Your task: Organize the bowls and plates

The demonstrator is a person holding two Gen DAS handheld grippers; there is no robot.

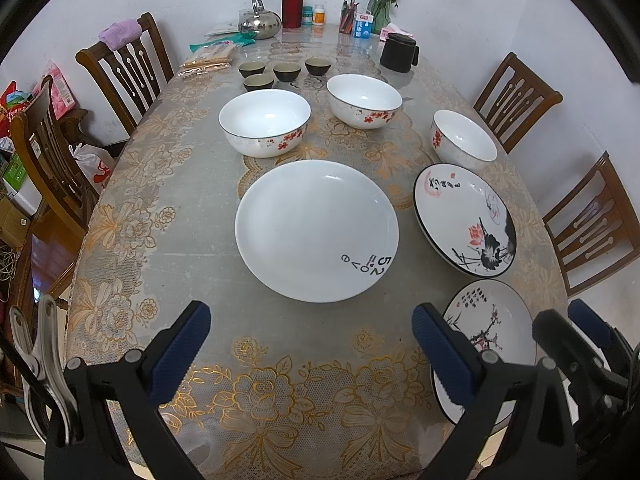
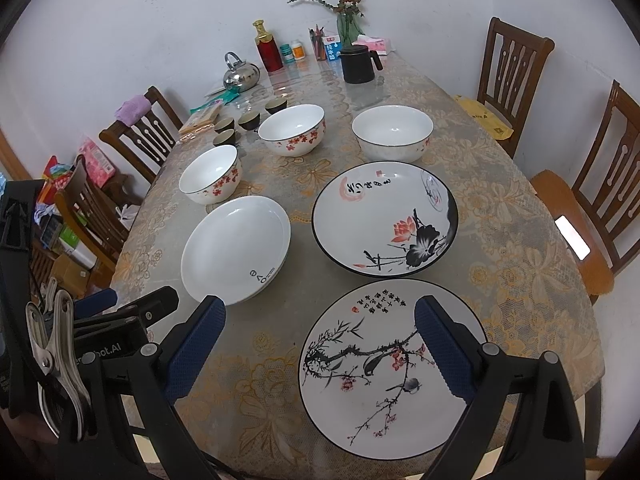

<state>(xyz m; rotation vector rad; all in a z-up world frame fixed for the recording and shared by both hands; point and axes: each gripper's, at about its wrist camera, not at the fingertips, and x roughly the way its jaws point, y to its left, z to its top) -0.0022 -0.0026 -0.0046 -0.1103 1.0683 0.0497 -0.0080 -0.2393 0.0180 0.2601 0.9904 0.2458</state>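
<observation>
A plain white plate (image 1: 316, 232) with black lettering lies mid-table; my left gripper (image 1: 312, 344) hovers open just short of its near rim, holding nothing. Right of it sit a lotus-painted plate (image 1: 464, 220) and a plum-branch plate (image 1: 492, 344). My right gripper (image 2: 320, 344) stands open over the plum-branch plate (image 2: 384, 372), empty. The lotus plate (image 2: 384, 220) and white plate (image 2: 236, 248) lie beyond. Three white bowls with red blossoms (image 1: 264, 124) (image 1: 364, 100) (image 1: 464, 140) stand farther back. The right gripper (image 1: 576, 336) shows at the left view's right edge.
Several small dark cups (image 1: 286, 72) stand behind the bowls. A steel kettle (image 1: 260, 22), red bottle (image 1: 292, 2), black jug (image 1: 398, 52), vase and packets crowd the far end. Wooden chairs (image 2: 512, 68) flank the lace-covered table (image 1: 120, 240) on both sides.
</observation>
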